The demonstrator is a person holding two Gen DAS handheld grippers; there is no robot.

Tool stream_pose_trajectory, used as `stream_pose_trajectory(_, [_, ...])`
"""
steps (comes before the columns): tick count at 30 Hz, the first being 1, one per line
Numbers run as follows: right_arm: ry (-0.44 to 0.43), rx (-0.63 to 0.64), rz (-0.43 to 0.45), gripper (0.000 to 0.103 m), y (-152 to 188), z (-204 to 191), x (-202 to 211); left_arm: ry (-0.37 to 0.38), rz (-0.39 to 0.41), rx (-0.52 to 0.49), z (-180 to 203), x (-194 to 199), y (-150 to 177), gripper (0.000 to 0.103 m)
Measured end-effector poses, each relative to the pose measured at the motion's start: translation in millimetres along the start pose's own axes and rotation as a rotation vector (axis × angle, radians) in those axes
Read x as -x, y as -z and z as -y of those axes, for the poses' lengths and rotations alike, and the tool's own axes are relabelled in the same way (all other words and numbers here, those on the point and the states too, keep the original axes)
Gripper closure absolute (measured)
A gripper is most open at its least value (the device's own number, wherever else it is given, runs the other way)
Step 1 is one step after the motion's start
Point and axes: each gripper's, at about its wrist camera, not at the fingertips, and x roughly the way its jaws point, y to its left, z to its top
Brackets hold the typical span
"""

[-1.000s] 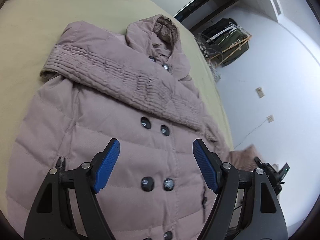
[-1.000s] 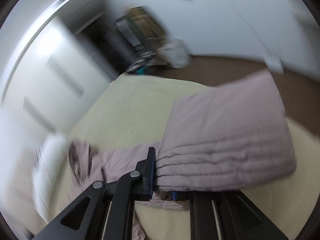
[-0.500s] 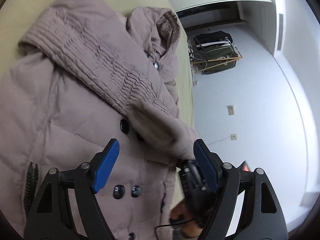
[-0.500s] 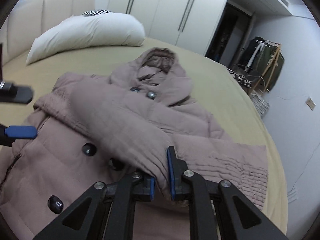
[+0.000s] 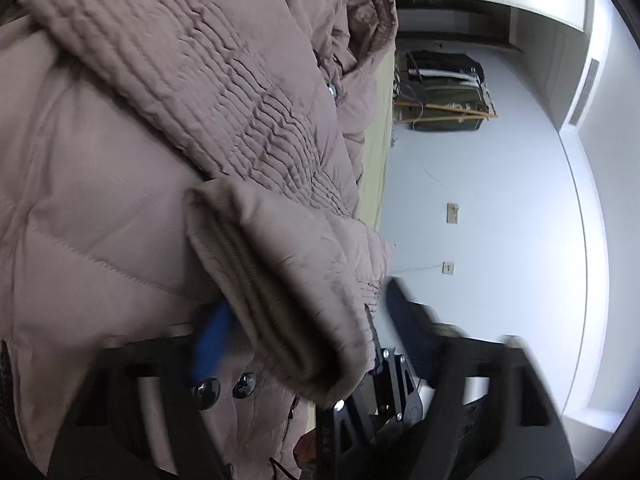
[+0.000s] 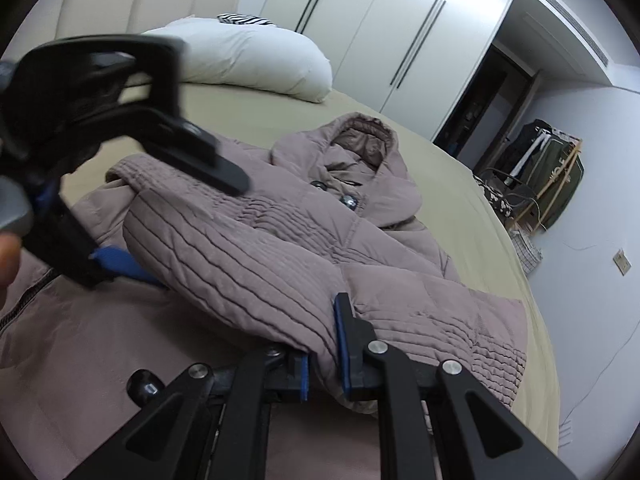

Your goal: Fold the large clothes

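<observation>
A: Coat [image 5: 120, 184] fills the left wrist view. What do you see there?

B: The mauve padded coat lies spread, buttons [image 5: 224, 388] facing up. One quilted sleeve [image 5: 224, 80] crosses the chest. A second sleeve [image 5: 288, 276] is folded over it, its cuff near the camera. The left gripper [image 5: 308, 320] is blurred; its blue pads stand wide apart, with the cuff between them.

A: And the right wrist view?

B: The coat [image 6: 400, 280] lies on an olive bed [image 6: 472, 208], the hood [image 6: 360, 140] far, toward a white pillow [image 6: 248, 56]. The right gripper [image 6: 324, 352] is pinching the folded sleeve [image 6: 240, 272], both blue pads pressed on the fabric. At the left the left gripper [image 6: 104, 256] reaches in, one blue pad just beside the sleeve. Wardrobe doors [image 6: 380, 32] stand far behind.
</observation>
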Motion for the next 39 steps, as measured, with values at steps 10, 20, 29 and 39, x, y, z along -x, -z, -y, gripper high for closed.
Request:
stream_pose_trajectory(10, [-0.117, -0.315, 0.015, 0.025, 24, 50, 28, -0.062, 0.100, -0.138, 44, 31, -39, 0.084])
stream_pose_trajectory(20, [-0.261, -1.080, -0.011, 0.040, 102, 216, 13, -0.324, 0.301, -0.334, 66, 95, -116, 0.084])
stream_pose_trajectory(29, [-0.406, -1.231, 0.021, 0.042, 75, 247, -35, -0.497, 0.312, -0.338, 21, 86, -150, 0.084])
stream_pose_trajectory(39, [-0.374, -1.093, -0.190, 0.048, 49, 217, -150, -0.578, 0.293, -0.379, -3, 76, -139, 0.083])
